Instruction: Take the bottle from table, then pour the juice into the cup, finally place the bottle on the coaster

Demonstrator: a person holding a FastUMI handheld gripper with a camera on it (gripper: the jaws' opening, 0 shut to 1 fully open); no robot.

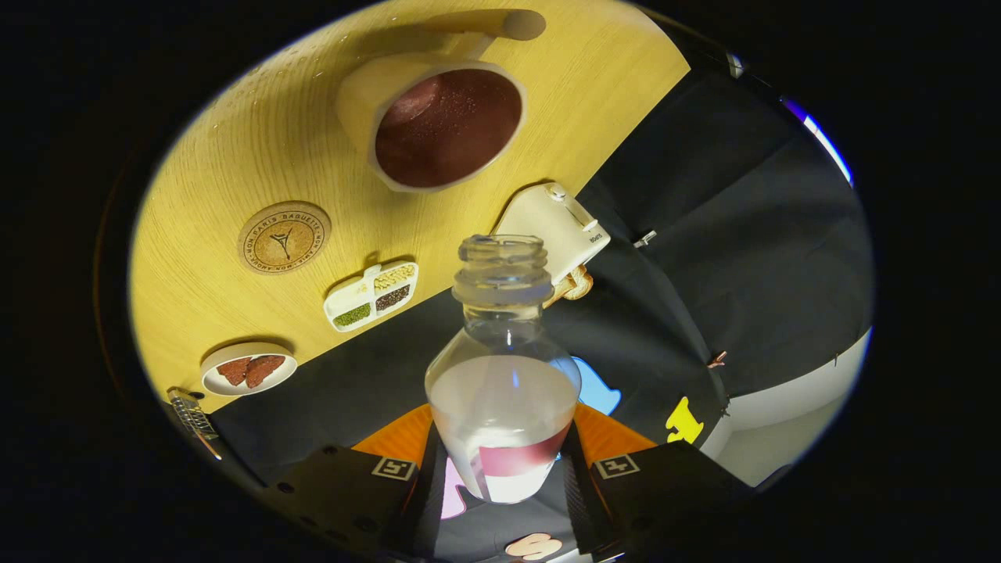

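Gripper view: tilted hand-held gripper (500,469) clamping bottle (502,375)

The bench (235,180) is pale yellowish wood with a visible grain, seen tilted. On it stands a white cup (434,117) filled with dark red juice. Near the cup lies a round cork coaster (284,237), bare. Beyond the coaster sits a white divided tray (372,296) holding three kinds of grains. A small white dish (249,368) with reddish-brown pieces rests near the bench's edge. A white appliance (557,227) sits at the edge too, just beside a pretzel-shaped thing (577,285).
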